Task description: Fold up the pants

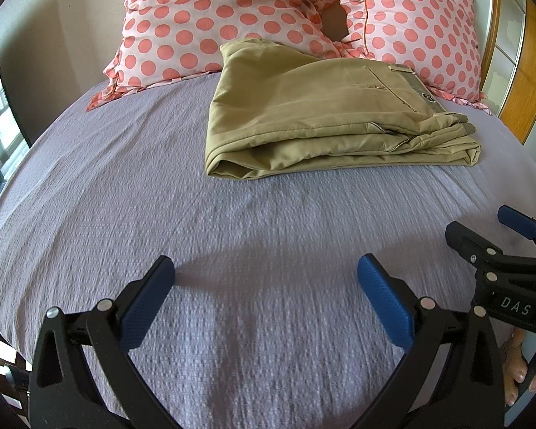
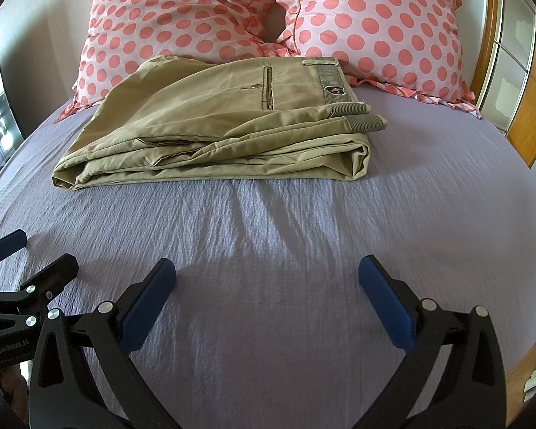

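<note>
your folded khaki cotton pants (image 2: 211,125) look finished; hold the left gripper (image 1: 266,279) and right gripper (image 2: 268,279) wide, empty, clear of the lavender bedsheet (image 2: 286,250).

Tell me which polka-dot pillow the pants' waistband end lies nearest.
The right pillow: the khaki pants have their waistband just below it; the left pillow sits behind the folded end.

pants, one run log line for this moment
pants: folded, on bed by pillows | left gripper: open, empty | right gripper: open, empty

Folded khaki pants (image 2: 214,121) on lilac bedspread (image 2: 268,232), wide-spread right tool (image 2: 267,279) well short.
</note>
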Available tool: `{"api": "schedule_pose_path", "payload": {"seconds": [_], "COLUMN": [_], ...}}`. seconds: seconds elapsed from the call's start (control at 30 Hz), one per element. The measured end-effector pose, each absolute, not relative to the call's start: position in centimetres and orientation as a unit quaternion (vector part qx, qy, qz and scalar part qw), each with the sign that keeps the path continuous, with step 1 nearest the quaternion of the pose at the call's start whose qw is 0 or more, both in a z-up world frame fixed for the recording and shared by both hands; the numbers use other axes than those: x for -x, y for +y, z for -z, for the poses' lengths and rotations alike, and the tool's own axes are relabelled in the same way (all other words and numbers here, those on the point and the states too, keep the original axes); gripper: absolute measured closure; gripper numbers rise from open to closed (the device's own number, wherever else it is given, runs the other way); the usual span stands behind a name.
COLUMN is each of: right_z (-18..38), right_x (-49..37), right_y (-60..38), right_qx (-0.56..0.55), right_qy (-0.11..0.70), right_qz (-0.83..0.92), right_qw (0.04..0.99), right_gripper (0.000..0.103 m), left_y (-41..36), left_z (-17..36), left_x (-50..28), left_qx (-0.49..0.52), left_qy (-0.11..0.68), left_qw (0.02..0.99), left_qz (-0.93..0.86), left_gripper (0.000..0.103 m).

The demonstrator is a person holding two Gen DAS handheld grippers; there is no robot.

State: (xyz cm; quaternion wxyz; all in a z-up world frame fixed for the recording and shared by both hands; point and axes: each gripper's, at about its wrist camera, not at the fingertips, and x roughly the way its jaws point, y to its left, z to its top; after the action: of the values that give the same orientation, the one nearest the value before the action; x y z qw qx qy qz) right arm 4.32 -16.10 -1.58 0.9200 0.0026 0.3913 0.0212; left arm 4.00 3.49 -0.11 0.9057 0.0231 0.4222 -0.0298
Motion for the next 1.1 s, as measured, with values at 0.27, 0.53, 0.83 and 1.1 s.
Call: {"api": "schedule_pose_path", "payload": {"seconds": [0.27, 0.53, 0.83, 1.1], "right_z": [1.54, 1.51, 1.45, 1.41], "right_x": [-4.31, -4.31, -4.30, -4.33], "right_y": [-16.14, -16.15, -16.18, -16.24], "right_qx": [-0.002, -0.002, -0.002, -0.002], "right_qy": [0.392, 0.392, 0.392, 0.393], "right_qz": [-0.022, -0.022, -0.022, -0.023], "right_qw": [0.920, 0.920, 0.920, 0.919], "right_gripper": [0.001, 0.001, 0.001, 0.001], "left_y": [3.51, 3.61, 3.68, 3.90], "left_z": [0.13, 0.20, 0.28, 0.19], "left_x": [-4.04, -4.16, -4.23, -4.40], "left_qx": [-0.023, -0.022, -0.022, -0.024], "left_qy": [0.422, 0.424, 0.425, 0.428], "left_qw": [0.906, 0.905, 0.904, 0.903], "left_qz": [0.030, 0.029, 0.030, 0.030], "left_gripper": [0.002, 0.002, 0.002, 0.002]}}
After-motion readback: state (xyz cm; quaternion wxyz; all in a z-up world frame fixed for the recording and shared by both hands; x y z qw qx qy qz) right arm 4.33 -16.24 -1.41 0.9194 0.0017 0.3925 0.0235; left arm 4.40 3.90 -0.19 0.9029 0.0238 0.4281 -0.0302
